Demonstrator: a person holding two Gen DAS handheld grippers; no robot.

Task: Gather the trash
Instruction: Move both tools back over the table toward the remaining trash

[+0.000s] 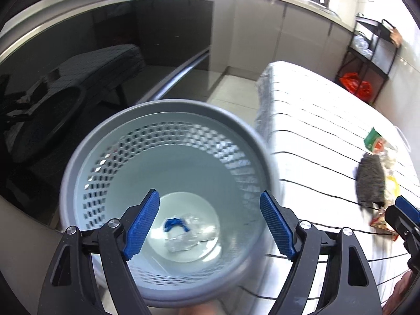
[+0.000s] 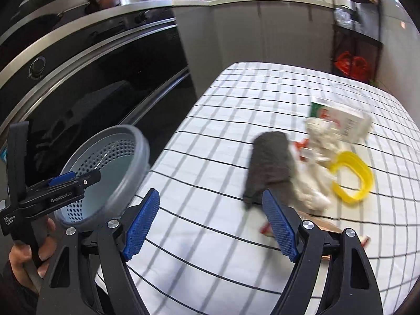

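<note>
**Grey bin at table edge: tip risk**

Bin [image 1: 165,199] off table [image 2: 210,157], clear wrapper [image 1: 189,236] inside. Left gripper [image 1: 210,225] jaws spread, empty; right gripper [image 2: 211,225] same. Trash pile [image 2: 315,157] loose & mixed w/ grey cloth [image 2: 270,162], so could snag or scatter.

The right gripper [image 2: 210,225] is hovering with jaws spread wide over the checked counter [image 2: 210,131]. Ahead, a grey cloth [image 2: 270,165] is lying against white crumpled paper [image 2: 315,162], a yellow ring [image 2: 354,176] and a carton [image 2: 344,120]. The left gripper [image 2: 76,181] is reaching over the grey perforated bin [image 2: 110,168].
</note>
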